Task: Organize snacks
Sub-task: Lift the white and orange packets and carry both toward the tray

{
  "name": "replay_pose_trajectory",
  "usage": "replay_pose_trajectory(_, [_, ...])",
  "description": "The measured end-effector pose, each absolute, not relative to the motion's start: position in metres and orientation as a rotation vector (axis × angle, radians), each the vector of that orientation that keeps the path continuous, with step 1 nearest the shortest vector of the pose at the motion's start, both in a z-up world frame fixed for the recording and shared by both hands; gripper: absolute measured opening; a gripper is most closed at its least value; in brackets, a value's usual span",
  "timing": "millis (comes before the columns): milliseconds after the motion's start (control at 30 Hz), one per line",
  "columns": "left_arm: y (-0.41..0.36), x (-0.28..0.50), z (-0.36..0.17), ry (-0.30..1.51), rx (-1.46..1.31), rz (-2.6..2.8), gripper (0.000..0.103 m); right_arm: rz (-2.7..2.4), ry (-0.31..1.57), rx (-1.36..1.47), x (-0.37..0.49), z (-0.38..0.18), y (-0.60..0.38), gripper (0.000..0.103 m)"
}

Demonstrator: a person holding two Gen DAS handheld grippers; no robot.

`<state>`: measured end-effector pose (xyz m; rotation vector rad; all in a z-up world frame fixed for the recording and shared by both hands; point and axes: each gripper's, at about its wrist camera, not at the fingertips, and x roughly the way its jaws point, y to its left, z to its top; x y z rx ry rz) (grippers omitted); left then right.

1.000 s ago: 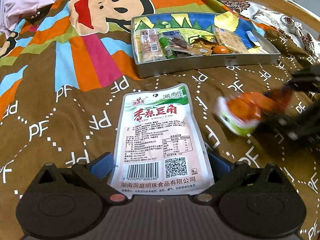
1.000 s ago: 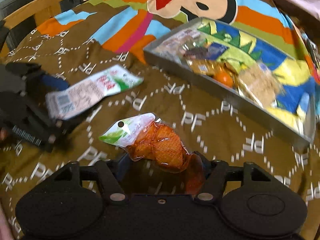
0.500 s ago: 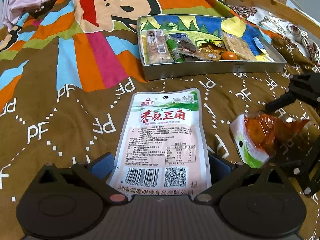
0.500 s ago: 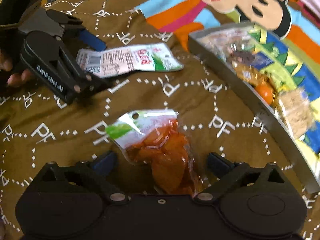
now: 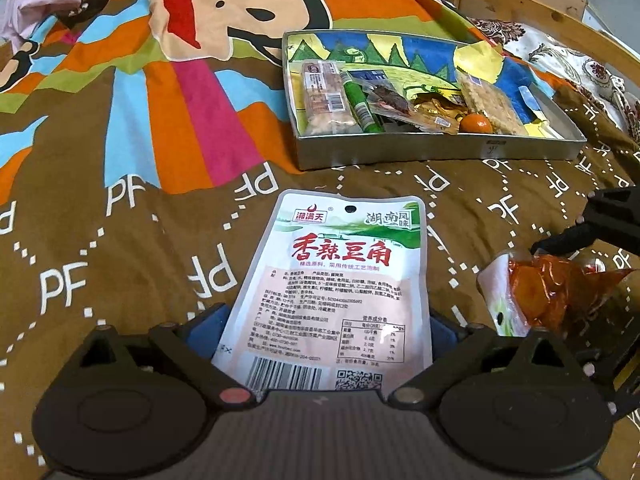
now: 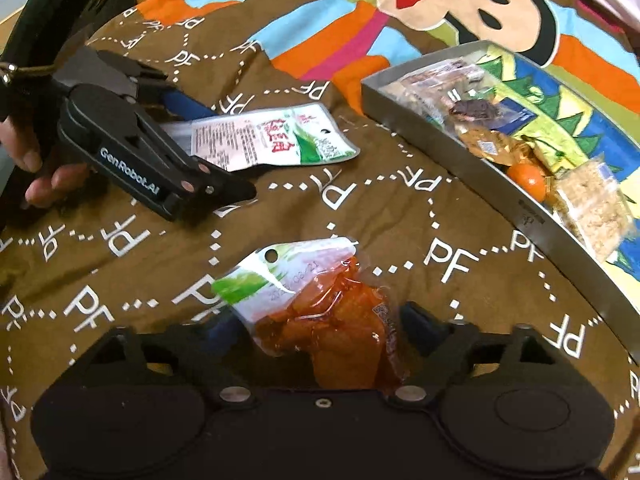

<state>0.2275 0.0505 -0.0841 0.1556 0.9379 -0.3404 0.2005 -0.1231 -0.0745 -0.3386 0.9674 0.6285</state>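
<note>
A white and green snack pouch (image 5: 332, 292) with red Chinese lettering lies flat on the brown bedspread between the wide-open fingers of my left gripper (image 5: 326, 332). It also shows in the right wrist view (image 6: 264, 140). An orange snack pack (image 6: 328, 320) with a white and green top lies between the open fingers of my right gripper (image 6: 320, 328). It shows at the right in the left wrist view (image 5: 548, 296). A metal tray (image 5: 436, 152) holding several snacks sits beyond both.
The bedspread (image 5: 120, 200) is brown with white PF lettering and a colourful cartoon monkey print. A wooden bed frame (image 5: 560, 12) runs behind the tray. The tray's long wall (image 6: 480, 200) runs along the right in the right wrist view. A hand (image 6: 44, 168) holds the left gripper.
My right gripper has opened and the orange pack has gone from held above the bedspread to lying on it. My left gripper stays open around the white pouch and shifted slightly.
</note>
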Motion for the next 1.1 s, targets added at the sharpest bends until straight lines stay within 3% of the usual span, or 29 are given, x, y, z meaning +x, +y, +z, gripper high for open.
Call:
replay_pose_trajectory(167, [0.049, 0.22, -0.079, 0.953, 0.139, -0.312, 0.093, 0.569, 0.969, -0.33, 0.188, -0.07, -0.12, 0.067])
replay_pose_trajectory(500, [0.045, 0.184, -0.067, 1.009, 0.074, -0.314, 0.084, 0.488, 0.98, -0.26, 0.163, -0.069, -0.122, 0.065])
replay_pose_trajectory(633, [0.036, 0.16, -0.061, 0.979, 0.108, -0.302, 0.073, 0.451, 0.962, -0.237, 0.149, -0.065, -0.123, 0.064])
replay_pose_trajectory(767, [0.04, 0.156, -0.057, 0.978, 0.055, -0.291, 0.07, 0.421, 0.955, -0.219, 0.137, -0.062, -0.125, 0.064])
replay_pose_trajectory(1100, [0.038, 0.174, -0.077, 1.019, 0.045, -0.3, 0.101, 0.408, 0.948, -0.19, 0.134, -0.065, -0.127, 0.064])
